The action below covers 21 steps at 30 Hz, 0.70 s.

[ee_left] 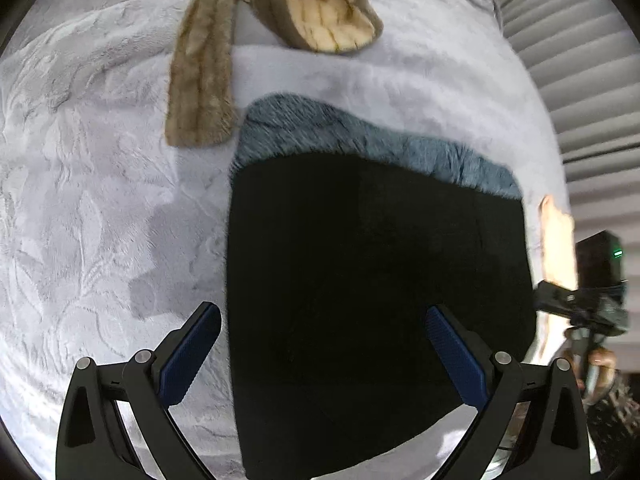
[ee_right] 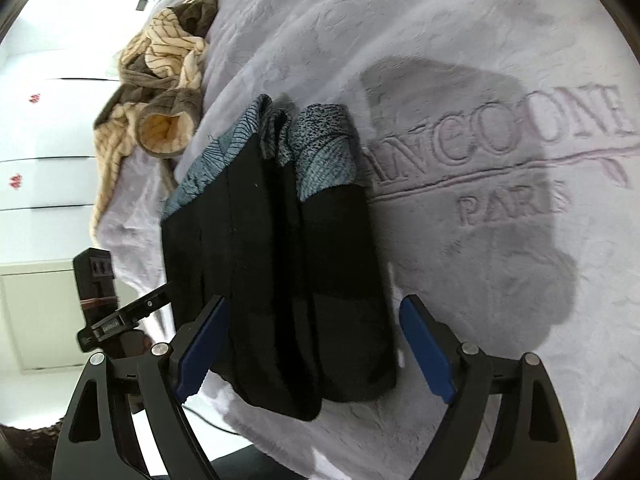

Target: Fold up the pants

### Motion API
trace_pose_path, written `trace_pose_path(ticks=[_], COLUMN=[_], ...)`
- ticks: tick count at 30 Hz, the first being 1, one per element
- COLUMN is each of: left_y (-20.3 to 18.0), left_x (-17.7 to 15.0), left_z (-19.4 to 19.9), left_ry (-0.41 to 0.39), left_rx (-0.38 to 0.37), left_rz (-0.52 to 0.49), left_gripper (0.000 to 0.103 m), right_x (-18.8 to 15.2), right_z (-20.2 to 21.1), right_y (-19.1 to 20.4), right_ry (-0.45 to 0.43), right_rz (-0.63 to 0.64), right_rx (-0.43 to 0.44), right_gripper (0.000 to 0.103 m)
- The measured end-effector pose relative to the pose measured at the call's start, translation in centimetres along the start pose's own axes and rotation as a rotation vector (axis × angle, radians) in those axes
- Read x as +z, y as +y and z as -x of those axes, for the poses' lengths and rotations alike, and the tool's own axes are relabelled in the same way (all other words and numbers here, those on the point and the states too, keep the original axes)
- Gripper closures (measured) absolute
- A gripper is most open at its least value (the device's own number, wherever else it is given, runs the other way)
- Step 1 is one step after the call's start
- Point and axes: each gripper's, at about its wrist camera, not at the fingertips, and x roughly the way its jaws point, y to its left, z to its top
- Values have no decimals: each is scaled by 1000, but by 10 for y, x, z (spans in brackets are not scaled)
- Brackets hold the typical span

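I see the folded pants (ee_right: 280,280) lying lengthwise straight ahead between my right gripper (ee_right: 316,356) – jaws spread, holding nothing – near the blanket's (ee_right: 480,40) edge, left gripper (ee_left: 324,356) spread too.

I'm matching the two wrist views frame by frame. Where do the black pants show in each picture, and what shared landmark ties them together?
Left wrist view: the black pants fill the lower centre, blue-grey lining along their top edge, running between the open left tool.
Right wrist view: the black pants lie folded at centre, running down between the open right tool.
Shared landmark: the brown and cream garment on the grey blanket.
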Motion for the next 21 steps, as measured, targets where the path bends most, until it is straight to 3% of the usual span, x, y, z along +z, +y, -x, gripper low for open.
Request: trace_pose_path(ticks=[5, 10, 15, 19, 21], left_y=[22, 8, 1, 0, -5], left_x=[0, -7, -2, 4, 1], left_z=[-16, -28, -32, -22, -9], left_ry=[39, 46, 16, -29, -44], left_rx=[-91, -115, -92, -84, -79], left_rz=[26, -32, -41, -5, -24], left_gripper=[0, 0, 0, 18, 29], right_x=[18, 29, 35, 35, 31], right_z=[-15, -31, -49, -47, -43], right_y=[-12, -1, 3, 3, 3], right_ry=[58, 87, 109, 101, 94], right_rz=[10, 68, 74, 16, -1], right_rx=[87, 162, 144, 99, 102], right_gripper=[14, 13, 13, 19, 29])
